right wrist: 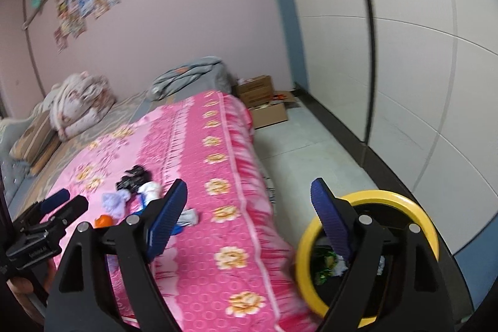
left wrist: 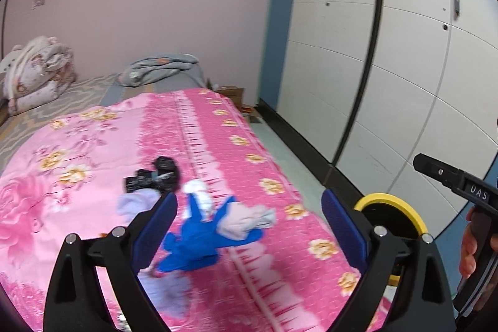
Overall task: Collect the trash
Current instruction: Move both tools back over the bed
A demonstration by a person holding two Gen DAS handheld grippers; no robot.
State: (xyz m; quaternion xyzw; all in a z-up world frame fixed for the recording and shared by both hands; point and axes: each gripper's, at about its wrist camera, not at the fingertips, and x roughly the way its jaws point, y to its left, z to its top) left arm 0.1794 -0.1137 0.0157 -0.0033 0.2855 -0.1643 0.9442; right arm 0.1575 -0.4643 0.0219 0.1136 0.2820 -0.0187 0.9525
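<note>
We hold the left gripper [left wrist: 249, 217] and right gripper [right wrist: 249, 207] spread wide, both empty. Nearest, on the pink bedspread [left wrist: 93, 151], lies a blue wrapper [left wrist: 193, 241] among crumpled tissues [left wrist: 246, 221]: light, limp, best pinched at a raised fold. Beyond sits black crinkled plastic [left wrist: 155, 175]; the yellow-rimmed bin [right wrist: 367, 254] stands beside the bed.

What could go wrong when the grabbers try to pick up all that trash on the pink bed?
1. The blue wrapper lies under the pinkish tissue, so the open left gripper might lift only one and drag the other.
2. The pink bedspread is soft cloth; fingers closing low may pinch it along with the trash.
3. The yellow-rimmed bin stands off the bed's edge, so a loosely held scrap could fall on the floor.
</note>
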